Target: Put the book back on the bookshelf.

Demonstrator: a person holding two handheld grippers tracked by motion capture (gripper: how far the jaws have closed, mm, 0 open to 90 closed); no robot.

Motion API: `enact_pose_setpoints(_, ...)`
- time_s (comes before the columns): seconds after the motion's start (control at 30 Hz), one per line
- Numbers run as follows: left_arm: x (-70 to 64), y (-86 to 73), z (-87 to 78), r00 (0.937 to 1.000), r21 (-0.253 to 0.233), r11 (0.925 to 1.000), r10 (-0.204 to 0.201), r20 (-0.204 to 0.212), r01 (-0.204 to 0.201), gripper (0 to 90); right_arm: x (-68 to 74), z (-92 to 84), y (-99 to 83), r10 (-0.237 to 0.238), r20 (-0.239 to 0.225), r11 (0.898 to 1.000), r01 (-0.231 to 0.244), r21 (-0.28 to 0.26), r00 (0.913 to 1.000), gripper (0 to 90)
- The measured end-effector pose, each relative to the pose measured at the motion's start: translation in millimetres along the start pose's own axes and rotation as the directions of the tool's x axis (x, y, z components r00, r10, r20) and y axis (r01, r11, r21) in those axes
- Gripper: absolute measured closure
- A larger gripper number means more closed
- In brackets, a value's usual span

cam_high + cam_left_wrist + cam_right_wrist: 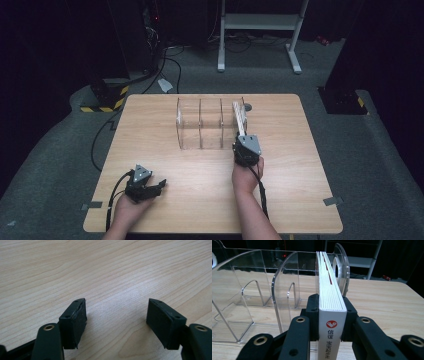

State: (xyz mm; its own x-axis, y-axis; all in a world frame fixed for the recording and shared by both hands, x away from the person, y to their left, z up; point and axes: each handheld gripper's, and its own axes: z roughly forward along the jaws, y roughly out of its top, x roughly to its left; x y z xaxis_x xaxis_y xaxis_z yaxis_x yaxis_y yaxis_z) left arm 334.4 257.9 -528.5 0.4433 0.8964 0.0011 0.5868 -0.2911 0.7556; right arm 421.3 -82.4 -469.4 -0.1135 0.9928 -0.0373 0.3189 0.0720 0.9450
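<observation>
The clear rack (210, 125) stands in the middle of the far half of the table (165, 215). It has thin see-through walls that split it into slots.

Well to the left of the rack, near the front edge of the table, the left claw (159, 186) rests in the person's left hand (131, 205). Its jaws stand wide apart with nothing between them. In the left gripper view the left claw (116, 315) has just bare wood under it.

At the right end of the rack is the book (240, 120). It stands on its edge, partly pushed into the rack's last slot on the right. The right claw (241, 139) is squeezed tight on the near end of the book, and the right hand (246, 177) holds that claw just in front of the rack. In the right gripper view the book (331, 315) sits between the right claw (331, 317) pads, spine toward the camera, running straight in beside the rack's clear wall (287, 285).

What could go wrong? If the book goes in crooked, its corner may bump a wall and shove the whole light rack back, since nothing holds the rack still. If the claw lets go too soon, the book may tip over sideways in the slot.
</observation>
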Motion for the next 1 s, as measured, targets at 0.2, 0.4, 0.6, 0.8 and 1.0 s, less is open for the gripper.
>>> enact_pose_setpoints(0.2,0.1,0.0,0.1,1.0000,-0.001,1.0000,0.001,0.000,-0.001,32.5,-0.9,-0.6,-3.0,0.007,-0.007,1.000,-0.007,0.003,0.9999,72.3)
enact_pose_setpoints(0.4,0.1,0.0,0.1,1.0000,-0.001,1.0000,0.000,0.000,0.000,32.5,-4.0,-2.0,-2.9,0.030,-0.033,0.999,-0.029,0.021,0.9990,65.3)
enact_pose_setpoints(0.6,0.2,0.0,0.1,1.0000,-0.001,1.0000,0.003,0.000,-0.003,32.5,-10.2,-11.8,-9.7,0.026,-0.083,0.999,-0.022,0.047,0.9962,62.2)
enact_pose_setpoints(0.8,0.2,0.0,0.0,1.0000,-0.001,1.0000,0.003,0.000,-0.003,32.5,-22.7,-21.1,-18.2,0.052,-0.162,0.996,-0.038,0.085,0.9854,62.9)
enact_pose_setpoints(1.0,0.0,-0.2,-0.2,1.0000,-0.001,1.0000,0.003,-0.001,-0.003,32.5,-26.3,-21.0,-23.7,0.056,-0.176,0.994,-0.038,0.106,0.9828,71.5)
